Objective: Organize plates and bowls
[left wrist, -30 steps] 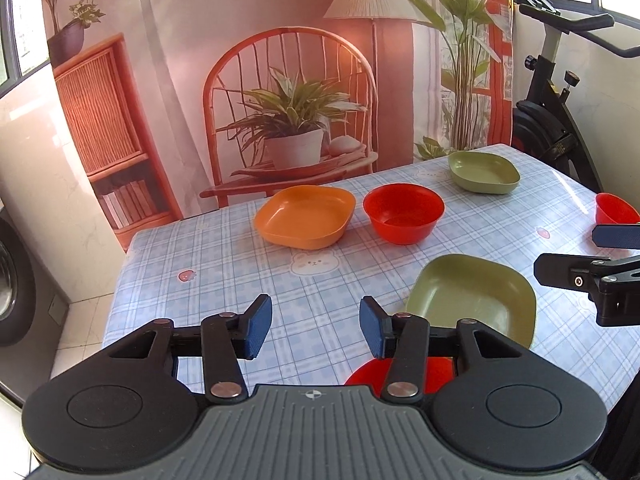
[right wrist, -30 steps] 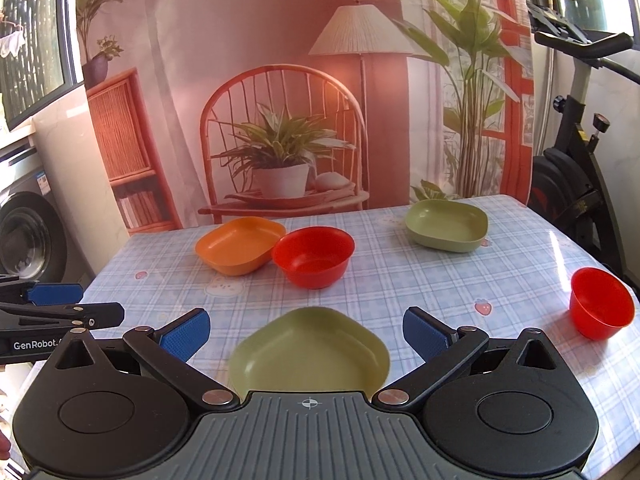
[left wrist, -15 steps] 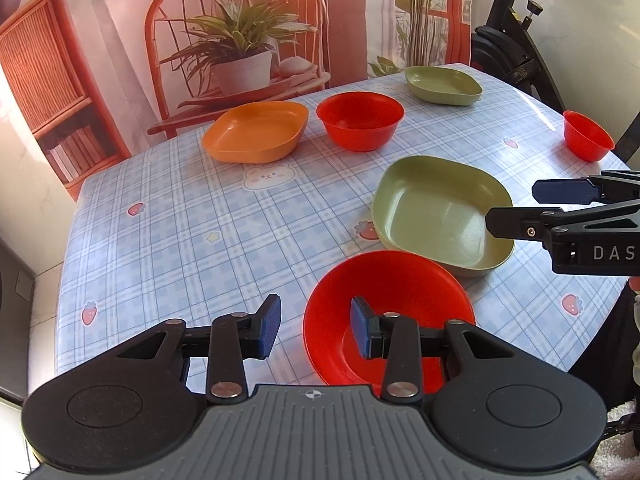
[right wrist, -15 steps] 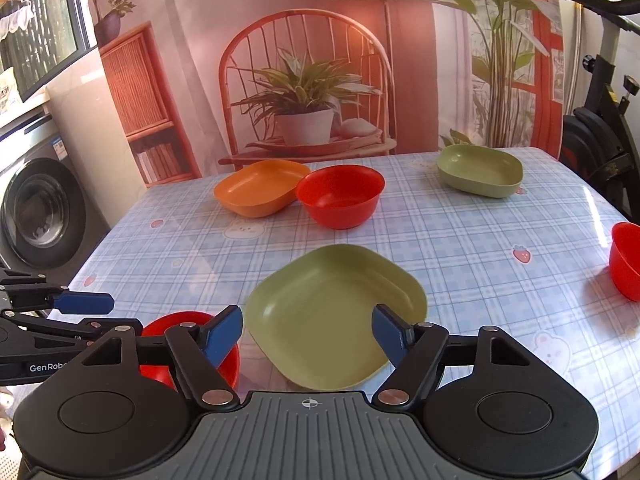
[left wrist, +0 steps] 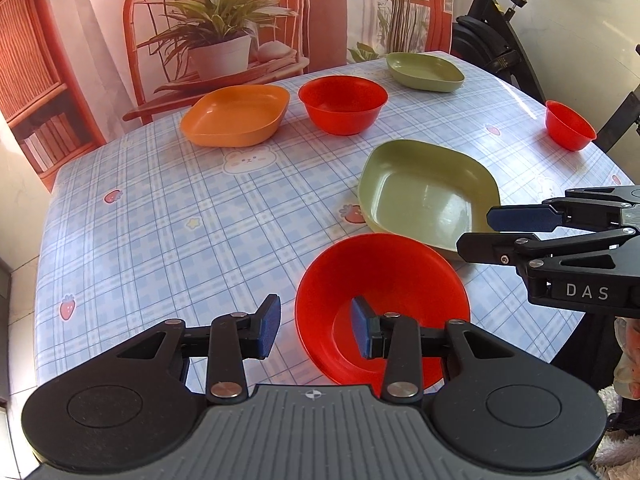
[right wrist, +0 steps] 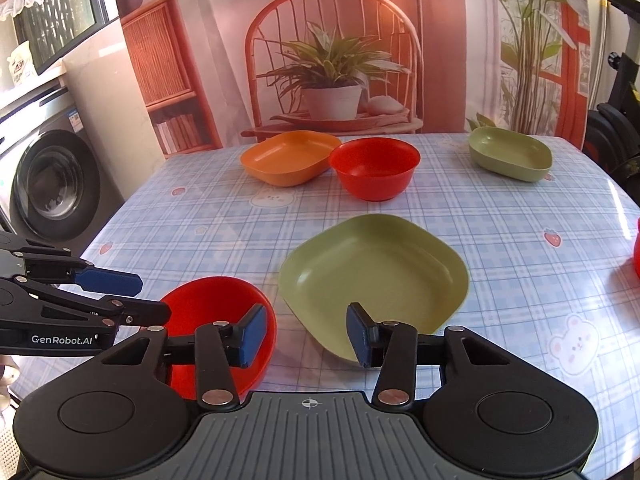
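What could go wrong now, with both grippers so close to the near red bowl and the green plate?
1. The left gripper straddles the red bowl rim; gripping one wall may tip the bowl.
2. The right gripper is closing at the green plate corner with the rim not yet pinched; it might push the plate away.
3. Bowl and plate almost touch, so lifting one could bump the other.

- You are in a home utility area: a washing machine stands left of the bench.
- An exercise bike stands right.
- A printed living-room backdrop hangs behind.
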A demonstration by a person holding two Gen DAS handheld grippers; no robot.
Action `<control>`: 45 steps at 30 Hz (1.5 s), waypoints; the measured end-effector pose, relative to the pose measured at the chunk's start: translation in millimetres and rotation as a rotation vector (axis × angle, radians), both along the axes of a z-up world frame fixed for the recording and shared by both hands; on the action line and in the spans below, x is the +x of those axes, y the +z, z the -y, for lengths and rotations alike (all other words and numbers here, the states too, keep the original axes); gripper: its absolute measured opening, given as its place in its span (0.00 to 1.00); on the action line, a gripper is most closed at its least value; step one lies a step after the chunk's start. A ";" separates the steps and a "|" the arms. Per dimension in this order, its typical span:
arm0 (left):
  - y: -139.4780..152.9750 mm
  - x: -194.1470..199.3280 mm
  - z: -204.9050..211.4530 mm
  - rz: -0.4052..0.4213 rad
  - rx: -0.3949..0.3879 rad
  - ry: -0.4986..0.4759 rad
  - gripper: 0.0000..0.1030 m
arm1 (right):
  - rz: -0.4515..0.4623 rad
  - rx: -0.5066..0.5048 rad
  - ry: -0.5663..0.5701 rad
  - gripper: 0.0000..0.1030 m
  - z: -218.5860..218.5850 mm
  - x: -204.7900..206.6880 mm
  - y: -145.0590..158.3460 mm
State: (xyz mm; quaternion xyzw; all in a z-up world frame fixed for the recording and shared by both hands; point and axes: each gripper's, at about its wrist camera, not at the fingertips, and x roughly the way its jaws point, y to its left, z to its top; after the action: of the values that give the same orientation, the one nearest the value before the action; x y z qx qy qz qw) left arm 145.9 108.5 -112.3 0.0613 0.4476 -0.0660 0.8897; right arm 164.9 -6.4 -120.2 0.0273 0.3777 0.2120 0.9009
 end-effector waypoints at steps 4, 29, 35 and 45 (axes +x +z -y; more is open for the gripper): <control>-4.2 1.9 -0.1 -0.017 -0.003 -0.005 0.40 | -0.010 -0.002 0.021 0.34 -4.8 -1.2 -1.2; -27.2 1.0 -2.9 -0.089 -0.062 0.008 0.40 | -0.113 0.004 0.075 0.14 -22.4 3.9 -19.0; -28.4 0.7 -3.9 -0.085 -0.073 0.020 0.38 | -0.135 0.018 0.077 0.13 -22.4 4.5 -23.0; -32.2 -0.2 -10.4 -0.085 -0.105 0.090 0.16 | -0.144 0.027 0.067 0.11 -23.5 7.6 -25.4</control>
State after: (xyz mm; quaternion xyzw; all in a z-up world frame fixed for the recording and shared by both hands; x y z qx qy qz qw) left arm 145.7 118.9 -144.5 -0.0085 0.4831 -0.0521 0.8740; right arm 172.5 17.1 -145.6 0.0418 0.4392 0.2447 0.8634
